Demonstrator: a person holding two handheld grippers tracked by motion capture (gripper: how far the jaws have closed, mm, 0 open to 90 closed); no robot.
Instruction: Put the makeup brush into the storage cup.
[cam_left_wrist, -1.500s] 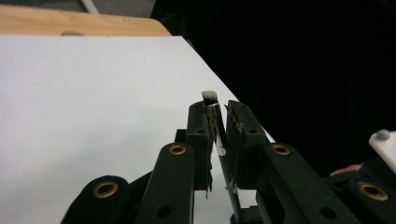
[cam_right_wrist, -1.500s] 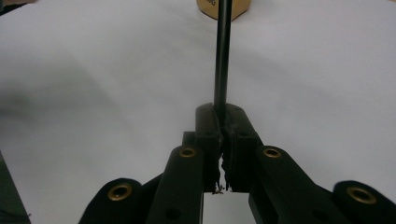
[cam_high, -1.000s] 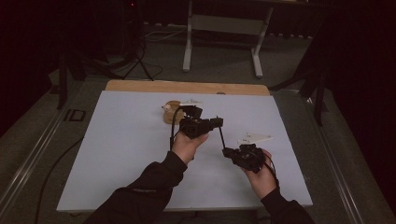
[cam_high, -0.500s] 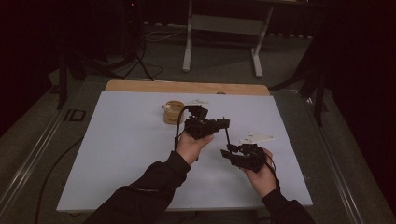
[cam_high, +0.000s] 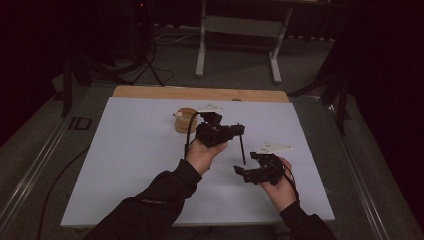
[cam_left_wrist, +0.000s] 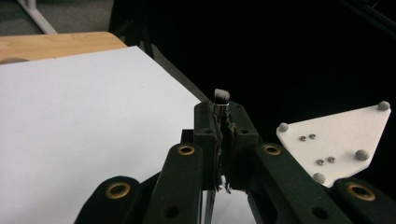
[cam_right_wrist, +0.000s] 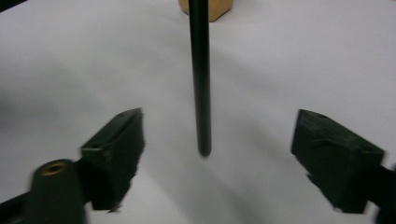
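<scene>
Jaws of the right gripper (cam_high: 246, 165) have just been opening, freeing the thin black white-bristled brush (cam_high: 242, 148); we judge the handover complete, left gripper (cam_high: 235, 131) clamping it beside the round wooden holder (cam_high: 184, 120).

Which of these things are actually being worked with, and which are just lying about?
In use: the brush clamped in the left gripper; the right gripper, jaws just opened beside its black handle.

Lying about: wooden holder, white sheet, metal stand.
</scene>
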